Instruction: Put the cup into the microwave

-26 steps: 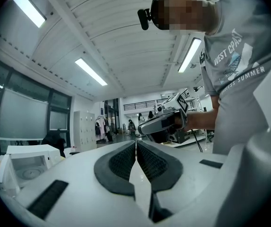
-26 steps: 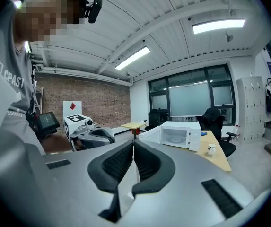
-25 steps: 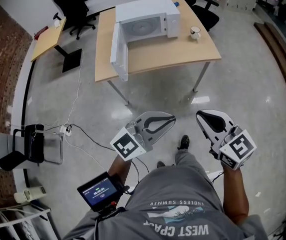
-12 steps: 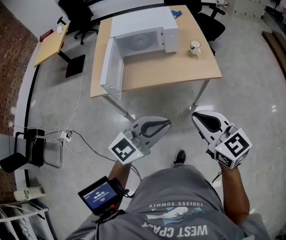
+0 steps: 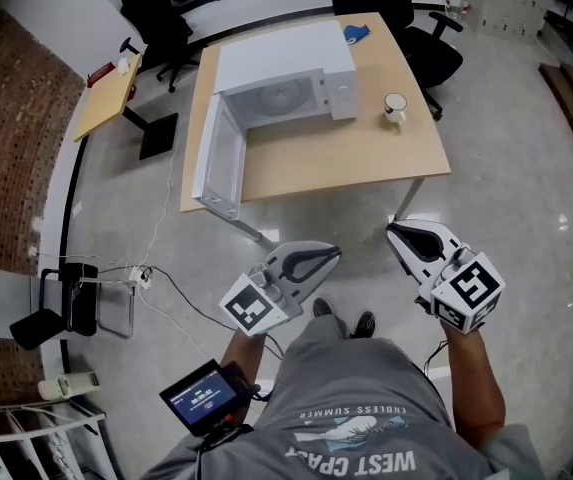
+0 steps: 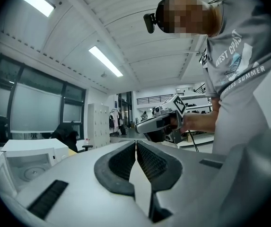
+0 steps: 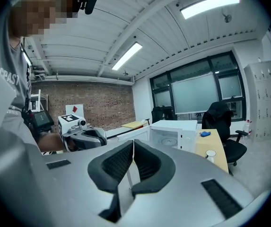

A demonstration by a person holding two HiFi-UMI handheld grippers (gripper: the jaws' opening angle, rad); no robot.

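A white cup (image 5: 395,106) stands on the right part of a wooden table (image 5: 366,158), just right of a white microwave (image 5: 281,73) whose door (image 5: 216,158) hangs wide open to the left. Both grippers are held over the floor, short of the table's near edge and well apart from the cup. My left gripper (image 5: 336,251) is shut with nothing in it, and so is my right gripper (image 5: 391,230). The right gripper view shows the microwave (image 7: 173,131) and the cup (image 7: 211,154) ahead. In the left gripper view the microwave (image 6: 26,162) lies at the left.
A blue object (image 5: 357,32) lies behind the microwave. Black office chairs (image 5: 431,48) stand behind the table. A smaller wooden table (image 5: 111,93) is at the left. A cable and power strip (image 5: 144,276) trail over the floor beside a black stand (image 5: 66,303).
The person has walked toward the table, so the table, microwave and cup now sit nearer. Both grippers came forward with them, still shut and empty.
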